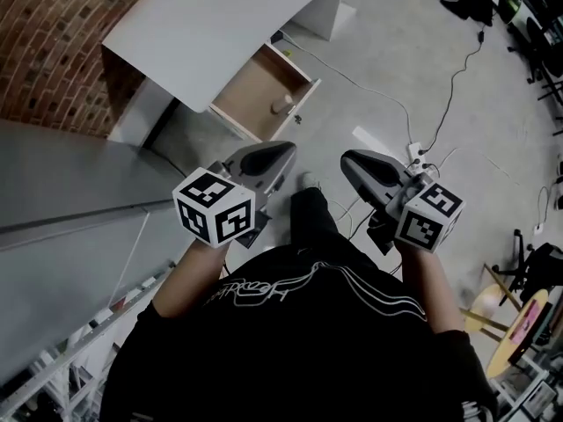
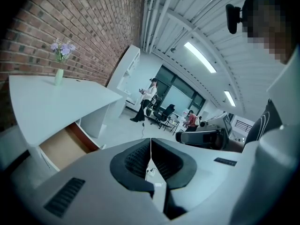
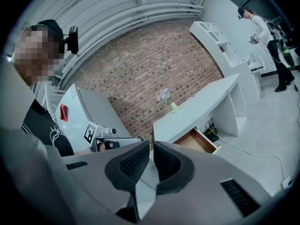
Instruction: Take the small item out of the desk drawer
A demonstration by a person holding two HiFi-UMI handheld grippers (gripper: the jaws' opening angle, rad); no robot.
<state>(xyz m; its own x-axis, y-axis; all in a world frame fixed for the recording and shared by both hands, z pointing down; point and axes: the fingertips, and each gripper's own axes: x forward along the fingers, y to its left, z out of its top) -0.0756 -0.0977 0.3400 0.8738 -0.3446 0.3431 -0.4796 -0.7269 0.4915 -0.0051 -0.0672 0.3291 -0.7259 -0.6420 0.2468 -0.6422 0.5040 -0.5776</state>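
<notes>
A white desk (image 1: 220, 25) stands ahead with its wooden drawer (image 1: 251, 95) pulled open. A small pale item (image 1: 281, 105) stands upright in the drawer's front right corner. Both grippers hover at chest height, well short of the drawer. My left gripper (image 1: 286, 150) has its pads pressed together on nothing (image 2: 151, 142). My right gripper (image 1: 347, 158) is also empty, its pads together bar a thin slit (image 3: 151, 146). The open drawer shows low at the left in the left gripper view (image 2: 63, 146) and beside the desk leg in the right gripper view (image 3: 196, 141).
A green vase with flowers (image 2: 58, 76) stands on the desk by the brick wall (image 1: 53, 42). Cables and a power strip (image 1: 413, 155) lie on the concrete floor to the right. A round stool (image 1: 519, 323) is at lower right. People (image 2: 149, 97) stand far off.
</notes>
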